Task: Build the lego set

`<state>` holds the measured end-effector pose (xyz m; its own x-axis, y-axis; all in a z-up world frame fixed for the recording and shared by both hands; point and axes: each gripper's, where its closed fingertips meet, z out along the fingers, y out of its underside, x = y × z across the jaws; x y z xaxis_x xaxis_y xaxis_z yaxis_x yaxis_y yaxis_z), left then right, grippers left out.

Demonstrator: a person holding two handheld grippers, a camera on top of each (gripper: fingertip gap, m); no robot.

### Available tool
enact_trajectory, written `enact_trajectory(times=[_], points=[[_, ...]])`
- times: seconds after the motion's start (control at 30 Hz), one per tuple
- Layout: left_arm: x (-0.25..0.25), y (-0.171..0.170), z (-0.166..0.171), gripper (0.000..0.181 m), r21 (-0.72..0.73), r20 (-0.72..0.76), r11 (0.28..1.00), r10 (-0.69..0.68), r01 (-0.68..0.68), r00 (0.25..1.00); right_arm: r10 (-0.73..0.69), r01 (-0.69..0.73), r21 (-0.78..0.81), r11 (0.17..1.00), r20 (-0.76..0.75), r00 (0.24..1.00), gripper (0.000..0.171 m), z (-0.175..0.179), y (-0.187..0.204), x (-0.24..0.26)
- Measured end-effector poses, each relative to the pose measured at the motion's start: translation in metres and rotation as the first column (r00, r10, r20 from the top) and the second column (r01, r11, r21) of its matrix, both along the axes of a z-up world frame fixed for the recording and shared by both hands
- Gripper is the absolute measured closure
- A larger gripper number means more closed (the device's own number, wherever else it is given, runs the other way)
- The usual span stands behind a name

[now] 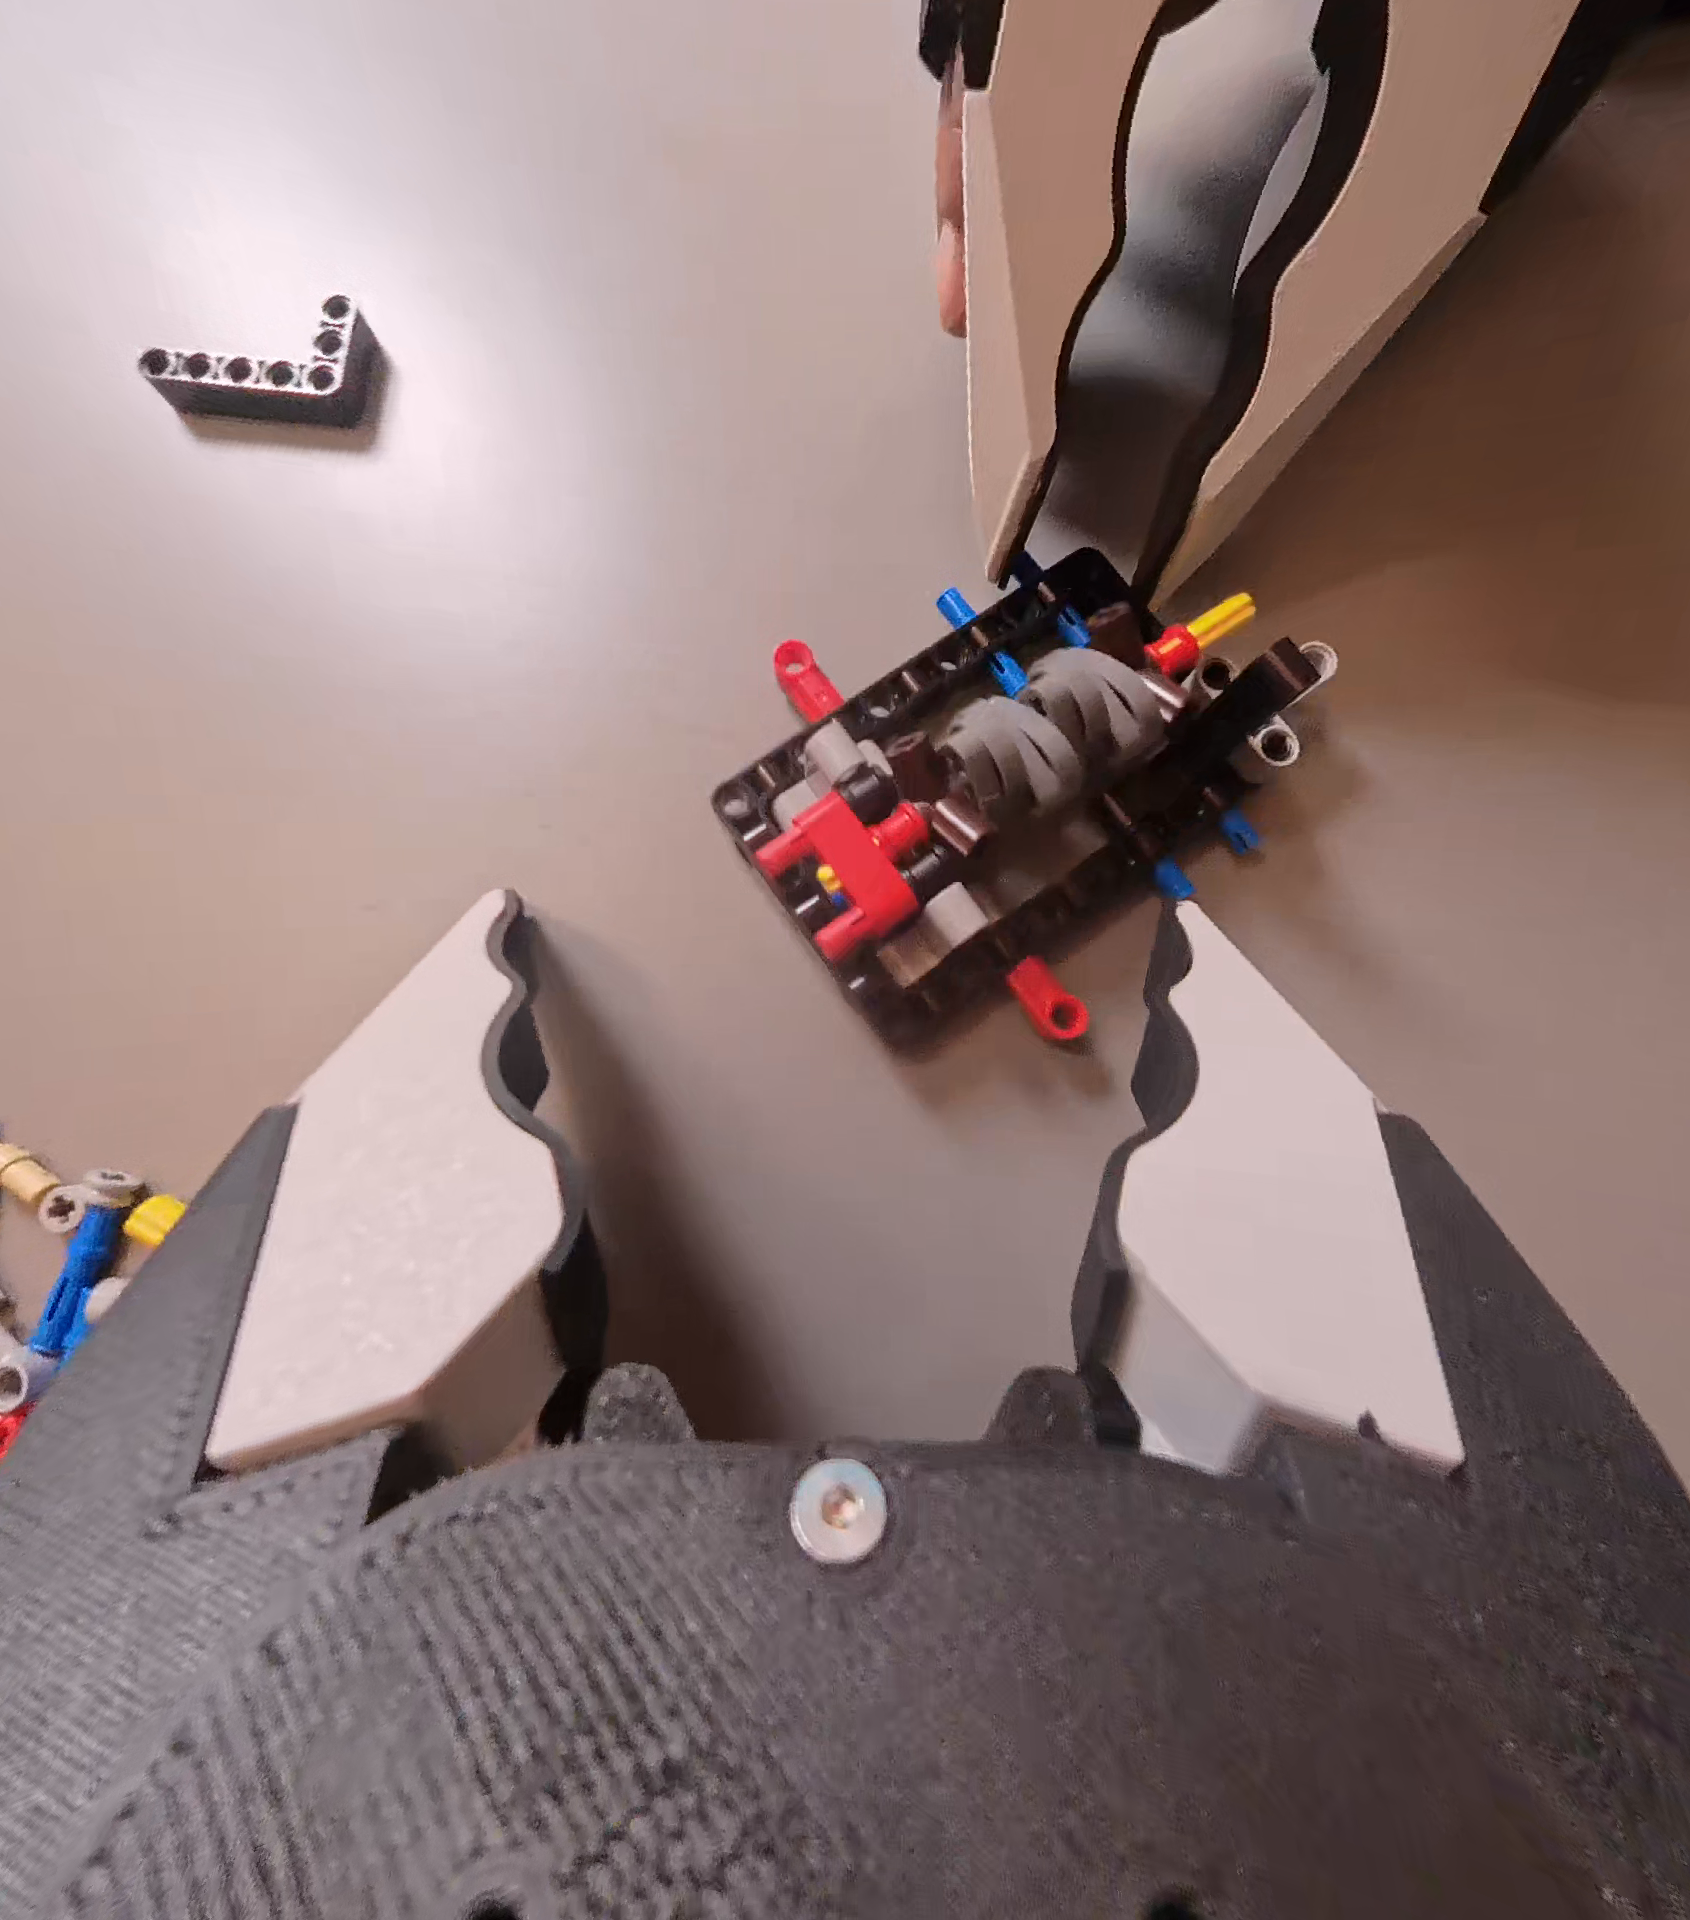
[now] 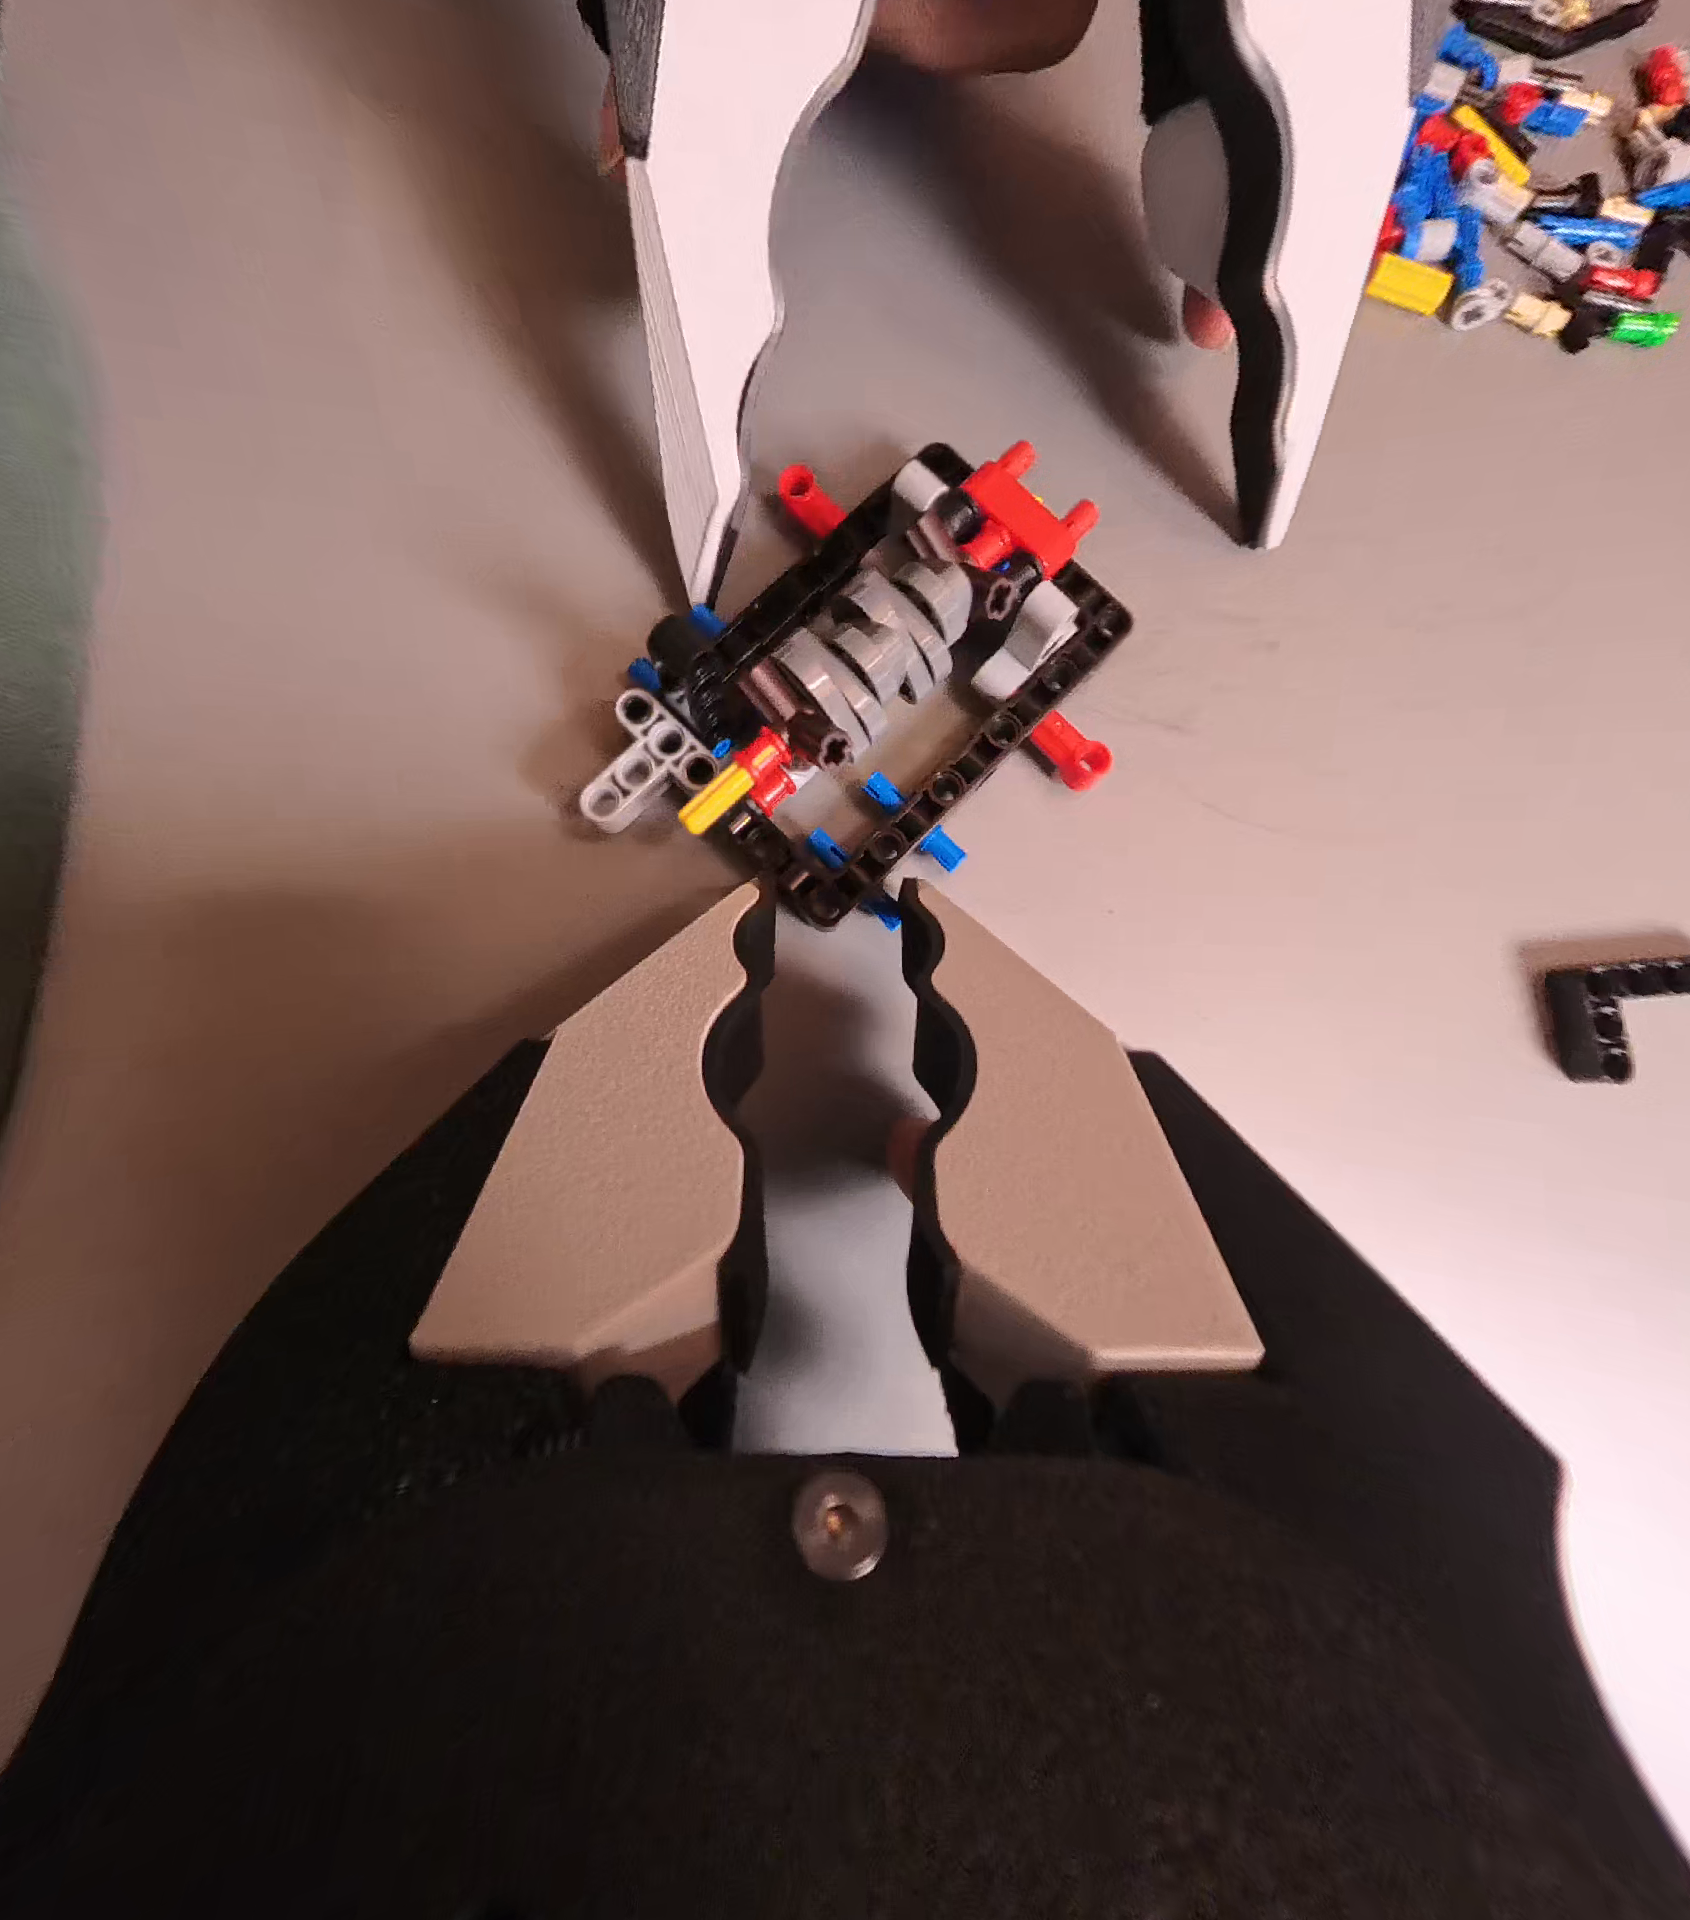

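While the right gripper pinches a corner of the frame flat on the table, the left gripper gapes beside it. Light, rigid; grip rails, not pins.

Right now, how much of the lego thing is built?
Partly built: the black frame already holds grey gears and red pieces. In hand: the right claw pinches the frame's corner; the left claw is open. Left: the black L-beam and the loose pile.
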<state>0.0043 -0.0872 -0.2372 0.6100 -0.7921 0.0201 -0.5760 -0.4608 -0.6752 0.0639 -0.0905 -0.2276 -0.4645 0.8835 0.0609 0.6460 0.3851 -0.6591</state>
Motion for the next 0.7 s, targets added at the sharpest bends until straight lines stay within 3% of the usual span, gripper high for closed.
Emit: enact_trajectory(times=[0.03,0.17,0.3,0.4,0.57,0.7], points=[[-0.001,0.0,0.001,0.066,-0.004,-0.008,1.0,0.002,-0.002,1.0,-0.006,0.006,-0.01,1.0,0.003,1.0,0.149,0.0,-0.001,0.0],[-0.017,0.006,0.014,0.08,0.025,0.015,0.998,0.058,-0.058,0.998,-0.074,0.074,-0.002,0.997,0.021,0.997,0.154,-0.001,0.007,0.001],[-0.004,0.001,0.016,0.079,-0.003,0.096,0.999,0.034,-0.034,0.995,-0.175,0.175,-0.014,0.984,0.034,0.984,0.155,-0.001,0.019,-0.002],[-0.001,0.006,0.0,0.066,0.004,-0.001,1.0,0.01,-0.01,1.0,-0.153,0.153,-0.02,0.988,0.005,0.988,0.156,0.0,0.013,-0.007],[0.0,0.014,0.001,0.076,0.02,0.03,0.997,-0.071,0.07,0.997,-0.081,0.081,0.012,0.997,-0.043,0.996,0.157,0.001,0.007,-0.01],[0.003,0.009,0.002,0.086,0.039,0.051,0.993,-0.112,0.11,0.992,-0.06,0.056,-0.048,0.997,-0.067,0.996,0.158,0.004,0.005,-0.01]])
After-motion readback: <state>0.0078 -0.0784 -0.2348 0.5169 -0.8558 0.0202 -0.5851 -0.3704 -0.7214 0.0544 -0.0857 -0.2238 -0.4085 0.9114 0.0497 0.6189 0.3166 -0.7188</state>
